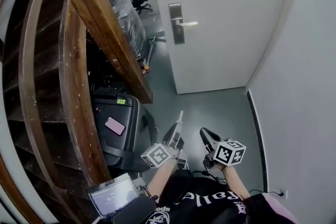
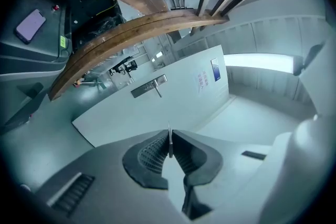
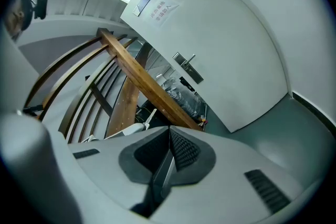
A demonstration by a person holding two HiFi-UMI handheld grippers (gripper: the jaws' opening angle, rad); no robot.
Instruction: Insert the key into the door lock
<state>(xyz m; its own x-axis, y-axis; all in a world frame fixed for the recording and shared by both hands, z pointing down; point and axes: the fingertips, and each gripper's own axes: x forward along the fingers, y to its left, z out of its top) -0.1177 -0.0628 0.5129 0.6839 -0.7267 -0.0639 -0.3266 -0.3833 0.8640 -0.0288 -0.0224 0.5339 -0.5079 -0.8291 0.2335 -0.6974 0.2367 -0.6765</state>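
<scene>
A white door [image 1: 226, 18] stands ahead, well out of reach. It carries a metal lock plate with a lever handle [image 1: 179, 22], which also shows in the left gripper view [image 2: 149, 86] and the right gripper view [image 3: 187, 67]. My left gripper [image 1: 177, 127] is held low near my body, shut on a thin metal key [image 2: 169, 136]. The key's blade [image 1: 180, 117] points towards the door. Beside it, my right gripper [image 1: 206, 135] is shut [image 3: 169, 131] with nothing between its pads.
A slanting wooden stair beam and railing [image 1: 105, 34] fill the left. Under them a black suitcase [image 1: 118, 134] carries a pink phone [image 1: 114, 125]. A small screen [image 1: 113, 194] sits by my left side. A white wall [image 1: 304, 86] closes the right; grey floor [image 1: 210, 107] leads to the door.
</scene>
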